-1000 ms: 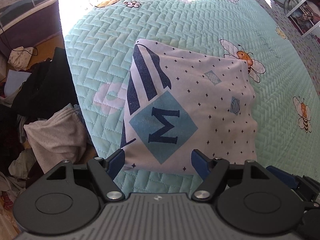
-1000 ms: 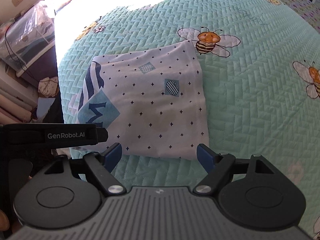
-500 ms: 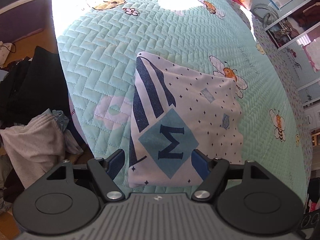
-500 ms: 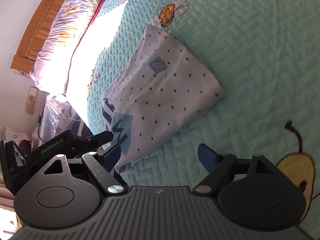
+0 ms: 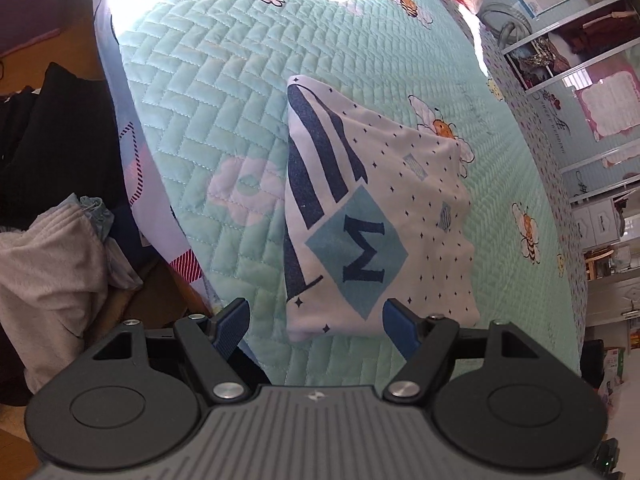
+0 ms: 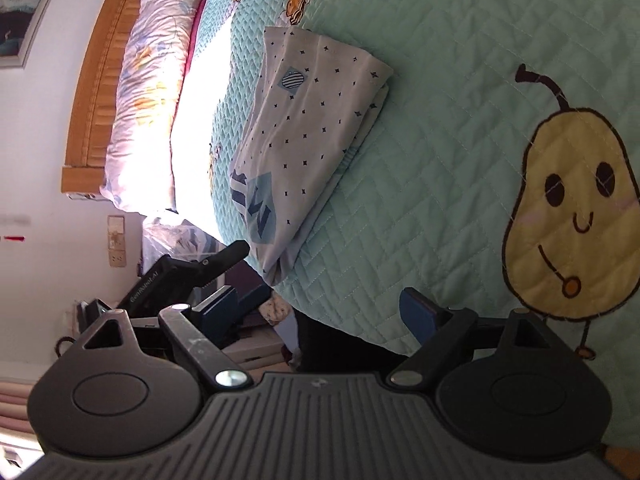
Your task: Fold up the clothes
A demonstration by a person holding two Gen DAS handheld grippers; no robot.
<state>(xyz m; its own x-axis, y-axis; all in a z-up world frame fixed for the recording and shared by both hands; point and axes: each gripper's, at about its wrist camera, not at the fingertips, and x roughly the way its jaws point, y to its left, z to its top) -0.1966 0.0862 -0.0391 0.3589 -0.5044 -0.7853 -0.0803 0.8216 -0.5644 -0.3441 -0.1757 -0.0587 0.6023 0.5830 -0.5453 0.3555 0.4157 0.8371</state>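
Folded garment (image 5: 372, 216) lies as a flat packet near the bed (image 5: 208, 120) foot edge, free of both tools. Left gripper (image 5: 314, 322): jaws spread, drawn back since a second ago. Right gripper (image 6: 320, 312): jaws spread, rolled sideways and pulled off. Fold looks complete. No containers identifiable.

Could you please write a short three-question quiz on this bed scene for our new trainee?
1. True or false: the left gripper is clamped on the folded garment.
2. Which letter is printed in the garment's blue diamond? A) M B) K C) S
3. Fill in: the garment lies on the mint quilted ____.

Key: 1 false, both it and the right gripper stand open and hold nothing; 2 A; 3 bedspread.
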